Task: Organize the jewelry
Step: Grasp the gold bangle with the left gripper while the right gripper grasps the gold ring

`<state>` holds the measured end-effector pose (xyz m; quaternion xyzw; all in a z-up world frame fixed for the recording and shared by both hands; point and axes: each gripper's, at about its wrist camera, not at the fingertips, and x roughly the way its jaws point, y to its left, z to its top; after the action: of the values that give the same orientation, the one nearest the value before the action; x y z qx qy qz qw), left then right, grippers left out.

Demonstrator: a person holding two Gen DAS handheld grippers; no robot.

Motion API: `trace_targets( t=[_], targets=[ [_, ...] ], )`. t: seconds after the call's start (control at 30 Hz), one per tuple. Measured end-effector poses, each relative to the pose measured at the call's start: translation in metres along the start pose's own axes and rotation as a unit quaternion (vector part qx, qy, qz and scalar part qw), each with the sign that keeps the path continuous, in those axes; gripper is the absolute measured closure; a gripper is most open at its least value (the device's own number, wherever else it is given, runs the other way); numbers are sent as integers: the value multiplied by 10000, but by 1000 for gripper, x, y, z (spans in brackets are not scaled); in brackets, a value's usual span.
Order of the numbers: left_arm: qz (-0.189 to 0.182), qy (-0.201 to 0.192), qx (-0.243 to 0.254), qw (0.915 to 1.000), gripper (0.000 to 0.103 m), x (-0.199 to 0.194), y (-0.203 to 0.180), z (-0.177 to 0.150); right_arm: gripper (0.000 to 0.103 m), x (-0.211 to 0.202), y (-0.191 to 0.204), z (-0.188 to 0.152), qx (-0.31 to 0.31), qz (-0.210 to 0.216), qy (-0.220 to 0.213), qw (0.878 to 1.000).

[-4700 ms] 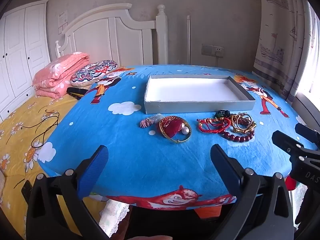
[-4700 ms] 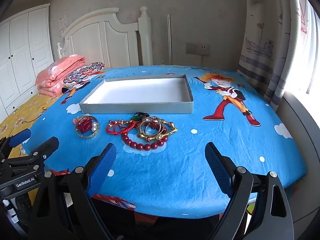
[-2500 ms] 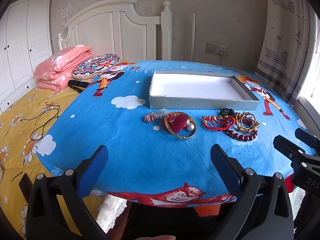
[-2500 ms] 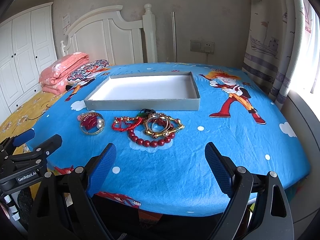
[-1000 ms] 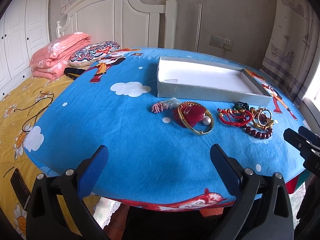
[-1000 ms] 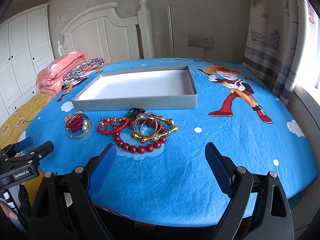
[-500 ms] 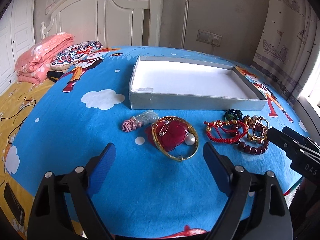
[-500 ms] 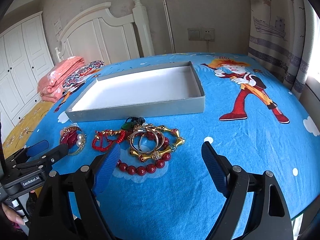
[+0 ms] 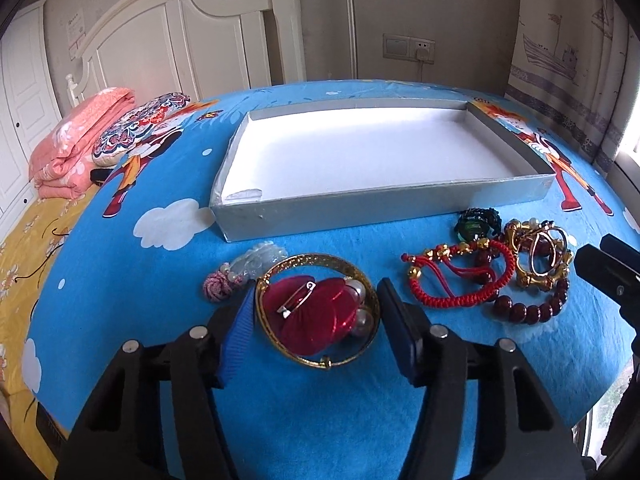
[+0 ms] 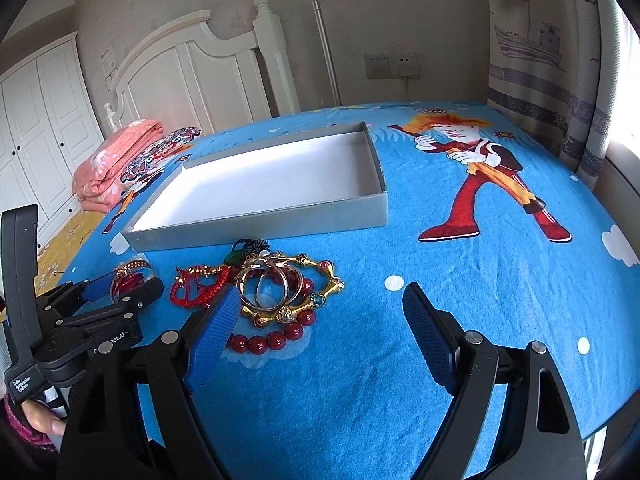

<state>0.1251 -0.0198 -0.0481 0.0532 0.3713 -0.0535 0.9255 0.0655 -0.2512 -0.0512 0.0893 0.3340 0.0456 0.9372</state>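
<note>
A gold bangle [image 9: 362,288] lies on the blue cloth with a red brooch [image 9: 316,314] and pearls inside it. My left gripper [image 9: 318,326] is open, its blue pads straddling the bangle on either side. To the right lie a red cord bracelet [image 9: 460,280], gold rings [image 9: 540,260] and dark red beads [image 9: 528,310]. An empty grey tray [image 9: 360,204] sits behind. My right gripper [image 10: 320,332] is open, low over the cloth, its left pad beside the gold rings [image 10: 272,280] and red beads [image 10: 264,340].
A pink knot charm [image 9: 218,286] and a pale stone [image 9: 260,260] lie left of the bangle. A green bead piece [image 9: 476,224] sits by the tray. The round table's edge curves close. A bed with pink bedding [image 9: 76,140] is at left, curtains at right.
Both grippers have moved forward and down toward the jewelry. The left gripper's jaws have narrowed and now straddle the gold bangle. The right gripper has come up beside the ring pile.
</note>
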Motion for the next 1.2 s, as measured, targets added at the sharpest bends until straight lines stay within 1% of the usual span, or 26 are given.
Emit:
trace_targets(
  t=[0.23,0.33,0.4,0.47,0.53,0.6,0.77,0.87,0.9,0.93,1.0,1.2],
  targets=[
    [-290,-352,-281,9986,45,-27,14,-3,24,1,9,-2,-163,45,-10,9999],
    [-318,-458,-413,9976,45,-38,20,-3,26,4,12,-2,-232,30,6,9997],
    [-354,-455,-477,9972,45,-41,24,-4,29,6,15,-1,-287,26,42,9996],
    [-352,-436,-501,9972,45,-42,25,-6,36,9,20,0,-380,-5,59,9993],
    [-343,-399,-503,9973,45,-40,25,-8,45,13,24,1,-460,-66,98,9989],
    [-359,-373,-508,9974,45,-38,25,-11,49,16,29,3,-521,-102,115,9985],
    [-420,-357,-487,9973,45,-37,26,-16,50,25,42,7,-700,-159,197,9972],
    [-448,-339,-510,9971,45,-36,29,-18,51,32,47,8,-814,-333,236,9958],
    [-458,-326,-523,9970,45,-35,29,-19,55,34,47,8,-826,-372,242,9956],
    [-465,-316,-534,9970,45,-35,30,-19,62,36,47,8,-848,-417,252,9952],
    [-462,-313,-551,9969,45,-34,32,-21,61,36,46,8,-894,-465,226,9947],
    [-445,-308,-571,9969,45,-35,33,-21,62,23,48,7,-892,-362,-18,9954]
  ],
)
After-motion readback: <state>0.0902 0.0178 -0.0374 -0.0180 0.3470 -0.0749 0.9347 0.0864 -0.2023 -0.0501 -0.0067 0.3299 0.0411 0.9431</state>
